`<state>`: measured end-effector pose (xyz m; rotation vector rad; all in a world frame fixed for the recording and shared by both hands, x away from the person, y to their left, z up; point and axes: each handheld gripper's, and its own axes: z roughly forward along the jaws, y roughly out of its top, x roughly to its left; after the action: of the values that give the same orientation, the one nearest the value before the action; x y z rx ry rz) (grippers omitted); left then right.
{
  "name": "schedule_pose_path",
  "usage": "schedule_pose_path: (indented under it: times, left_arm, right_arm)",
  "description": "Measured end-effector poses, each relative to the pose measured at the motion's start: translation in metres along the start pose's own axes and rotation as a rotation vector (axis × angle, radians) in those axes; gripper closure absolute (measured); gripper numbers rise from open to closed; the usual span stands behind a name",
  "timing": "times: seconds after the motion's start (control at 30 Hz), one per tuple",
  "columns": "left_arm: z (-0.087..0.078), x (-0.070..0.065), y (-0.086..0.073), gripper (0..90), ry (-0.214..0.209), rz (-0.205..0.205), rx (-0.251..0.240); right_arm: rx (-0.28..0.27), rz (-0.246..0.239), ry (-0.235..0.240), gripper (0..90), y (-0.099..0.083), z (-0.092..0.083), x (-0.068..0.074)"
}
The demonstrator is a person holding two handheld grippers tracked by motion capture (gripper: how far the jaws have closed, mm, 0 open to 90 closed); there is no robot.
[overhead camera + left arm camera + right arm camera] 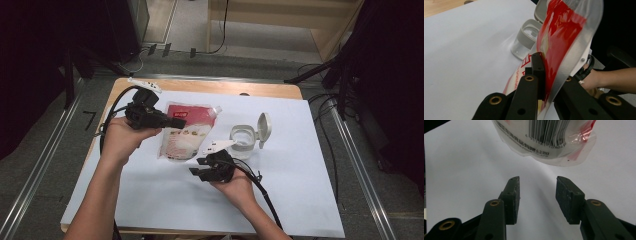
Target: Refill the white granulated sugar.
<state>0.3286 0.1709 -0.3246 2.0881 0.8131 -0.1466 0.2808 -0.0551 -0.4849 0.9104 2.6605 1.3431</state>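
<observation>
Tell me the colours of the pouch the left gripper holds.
The pouch is red and white, clearest in the high view.

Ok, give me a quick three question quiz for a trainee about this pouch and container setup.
1. True or false: the left gripper is shut on the red and white pouch.
2. The clear container has its flip lid: A) closed, B) open, C) lying apart on the table?
3. What stands between the right gripper jaws?

Key:
1. True; its jaws pinch the pouch's edge.
2. B, the lid stands hinged up.
3. Nothing; they stand apart just short of the pouch's bottom edge, over the white sheet.
</observation>
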Motion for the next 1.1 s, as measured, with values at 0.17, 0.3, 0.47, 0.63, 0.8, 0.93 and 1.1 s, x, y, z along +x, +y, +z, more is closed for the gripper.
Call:
schedule_pose_path:
  times: [0.17, 0.3, 0.47, 0.63, 0.8, 0.93, 1.1]
  left_arm:
    - [0.004, -0.003, 0.001, 90.0, -0.001, -0.006, 0.006]
    - [0.007, -0.004, 0.002, 90.0, -0.019, -0.015, 0.015]
    - [0.009, -0.007, 0.003, 90.0, -0.035, -0.029, 0.024]
    - [0.009, -0.014, 0.005, 90.0, -0.06, -0.022, 0.013]
    - [0.01, -0.015, 0.005, 90.0, -0.084, -0.037, 0.02]
    - [0.011, -0.011, 0.004, 90.0, -0.118, -0.073, 0.009]
    - [0.01, -0.011, 0.004, 90.0, -0.142, -0.077, 0.017]
  right_arm:
    - [-0.017, -0.015, -0.02, 55.1, -0.003, 0.007, -0.002]
    - [-0.04, -0.032, -0.046, 55.1, -0.004, 0.01, -0.002]
    - [-0.063, -0.015, -0.048, 55.0, -0.009, 0.013, -0.006]
    - [-0.084, -0.014, -0.038, 55.9, -0.014, 0.017, -0.008]
    - [-0.158, -0.035, -0.065, 54.2, -0.017, 0.012, -0.007]
    - [-0.182, -0.062, -0.068, 52.8, -0.018, 0.009, -0.005]
    - [-0.206, -0.088, -0.089, 49.0, -0.019, 0.007, -0.006]
